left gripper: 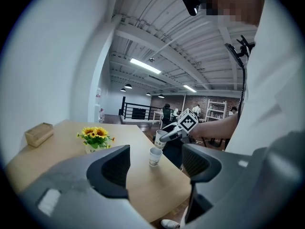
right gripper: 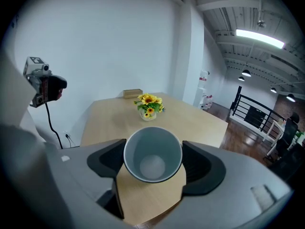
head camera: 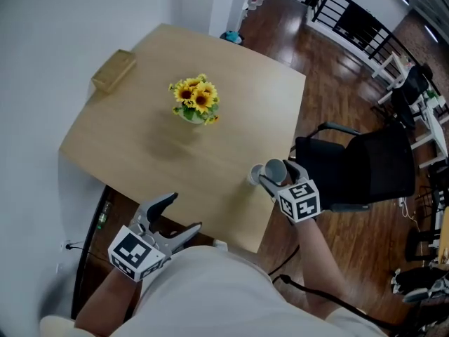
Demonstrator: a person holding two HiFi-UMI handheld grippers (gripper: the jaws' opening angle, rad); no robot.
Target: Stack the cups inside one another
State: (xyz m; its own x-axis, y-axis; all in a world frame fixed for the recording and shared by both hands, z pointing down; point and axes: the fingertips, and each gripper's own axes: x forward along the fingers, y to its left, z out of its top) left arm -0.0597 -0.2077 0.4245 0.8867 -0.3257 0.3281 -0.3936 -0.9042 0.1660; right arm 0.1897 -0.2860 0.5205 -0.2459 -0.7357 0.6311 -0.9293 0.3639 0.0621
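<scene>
Two jaws of the left gripper (head camera: 184,213) stand wide apart with nothing between them, nearest the person, off the near edge of the table (head camera: 140,146). A little further out, at the table's right-hand edge, the right gripper (head camera: 277,175) has its pads pressed on either side of one cup (right gripper: 152,152). This cup is lifted clear of the table and tilted, with its open mouth turned back toward the gripper. Just beside and below it, apart from it, the standing cup (left gripper: 155,156) sits upright on the tabletop near that same edge. Both look like thin, light, tapered cups, probably paper. The wall would likely buckle under a hard squeeze, so the best hold seems to be across the sides close under the rim, where it is stiffest. The taper should let one slide into the other easily, though the empty standing cup may well tip or skate if nudged off-centre. Further away, mid-table, stands a small pot of sunflowers (head camera: 196,102), and at the far left corner lies a wooden box (head camera: 114,70). The count is two cups, two grippers, one flower pot and one box.
</scene>
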